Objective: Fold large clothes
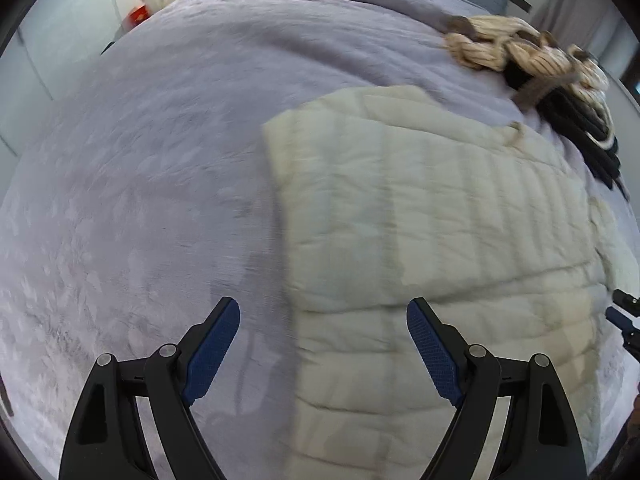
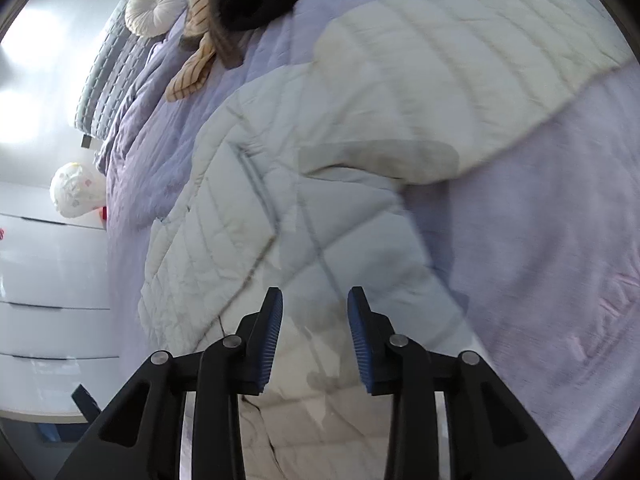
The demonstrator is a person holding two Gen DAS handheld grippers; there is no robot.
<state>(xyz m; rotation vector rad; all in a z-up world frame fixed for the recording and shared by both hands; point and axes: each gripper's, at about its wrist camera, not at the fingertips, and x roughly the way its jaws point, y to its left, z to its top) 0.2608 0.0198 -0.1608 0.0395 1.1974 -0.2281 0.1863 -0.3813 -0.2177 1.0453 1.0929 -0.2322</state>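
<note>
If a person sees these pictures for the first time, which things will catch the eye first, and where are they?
The eye goes first to the cream quilted jacket, spread on the lavender bedcover and filling the middle of both views. Next come the left gripper, open wide at the jacket's edge, and the right gripper, open above the jacket. Farther up the bed lies a pile of striped beige and black clothes.

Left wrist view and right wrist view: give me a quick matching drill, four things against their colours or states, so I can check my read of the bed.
Things:
1. quilted jacket
2. bedspread
3. round cushion
4. left tool

Colours or states:
A. lavender, spread under everything
B. wide open, holding nothing
C. cream, lying flat on the bed
D. white, pleated, near the headboard

Pairs: 1-C, 2-A, 3-D, 4-B
</note>
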